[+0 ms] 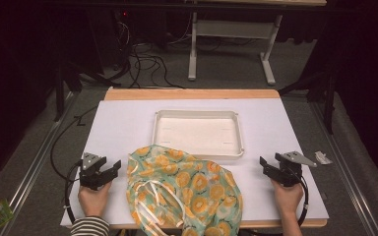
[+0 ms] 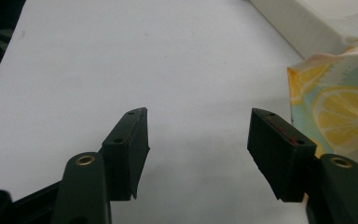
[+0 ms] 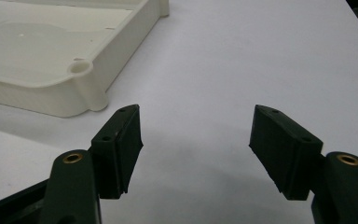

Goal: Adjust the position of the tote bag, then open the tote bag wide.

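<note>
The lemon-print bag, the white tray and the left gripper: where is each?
Lemon-print fabric bag (image 1: pixel 197 189): high view, middle of its patterned cloth.
White rectangular plastic tray (image 1: pixel 198 155): high view, near rim.
Left gripper (image 1: pixel 109 172): high view, midway between its open black fingers.

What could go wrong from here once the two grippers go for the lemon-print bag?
1. The bag is crumpled and hangs over the table's near edge; a pull from one side might drag it off.
2. Its far corner rests on the white tray rim, so lifting may shift the tray.
3. The left gripper and right gripper are open on bare table; thin fabric may slip from the jaws.
</note>
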`<state>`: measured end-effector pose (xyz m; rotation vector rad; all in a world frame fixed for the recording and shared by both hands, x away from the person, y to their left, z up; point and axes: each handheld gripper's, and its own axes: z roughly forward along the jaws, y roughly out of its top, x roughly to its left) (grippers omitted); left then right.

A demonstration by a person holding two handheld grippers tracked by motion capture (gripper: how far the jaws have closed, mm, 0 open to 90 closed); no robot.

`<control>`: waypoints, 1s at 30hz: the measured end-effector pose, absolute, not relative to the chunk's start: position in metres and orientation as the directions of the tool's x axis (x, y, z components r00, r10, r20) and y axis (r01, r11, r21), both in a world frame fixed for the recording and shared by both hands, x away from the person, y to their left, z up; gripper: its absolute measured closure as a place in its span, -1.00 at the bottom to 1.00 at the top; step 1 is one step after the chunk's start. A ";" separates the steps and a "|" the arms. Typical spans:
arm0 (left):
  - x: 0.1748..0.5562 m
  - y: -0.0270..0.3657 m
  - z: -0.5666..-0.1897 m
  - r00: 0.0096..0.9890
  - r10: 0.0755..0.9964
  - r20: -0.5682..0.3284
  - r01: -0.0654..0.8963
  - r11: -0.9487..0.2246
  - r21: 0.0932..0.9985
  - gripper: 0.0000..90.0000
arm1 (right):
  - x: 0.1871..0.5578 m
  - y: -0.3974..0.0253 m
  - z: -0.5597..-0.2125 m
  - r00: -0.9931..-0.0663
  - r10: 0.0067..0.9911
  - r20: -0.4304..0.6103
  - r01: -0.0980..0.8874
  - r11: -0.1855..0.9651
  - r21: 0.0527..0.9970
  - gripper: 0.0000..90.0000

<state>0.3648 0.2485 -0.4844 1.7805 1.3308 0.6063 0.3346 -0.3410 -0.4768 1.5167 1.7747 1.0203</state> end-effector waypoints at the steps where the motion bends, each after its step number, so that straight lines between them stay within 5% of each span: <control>1: 0.365 0.249 -0.484 0.326 0.941 -0.092 0.550 -0.110 0.828 -0.14 | 0.335 -0.341 -0.477 -0.181 0.982 0.046 0.534 0.059 0.843 -0.24; 30: 0.367 0.252 -0.482 0.326 0.937 -0.128 0.576 -0.090 0.812 -0.12 | 0.339 -0.342 -0.477 -0.171 0.984 0.056 0.568 0.052 0.822 -0.26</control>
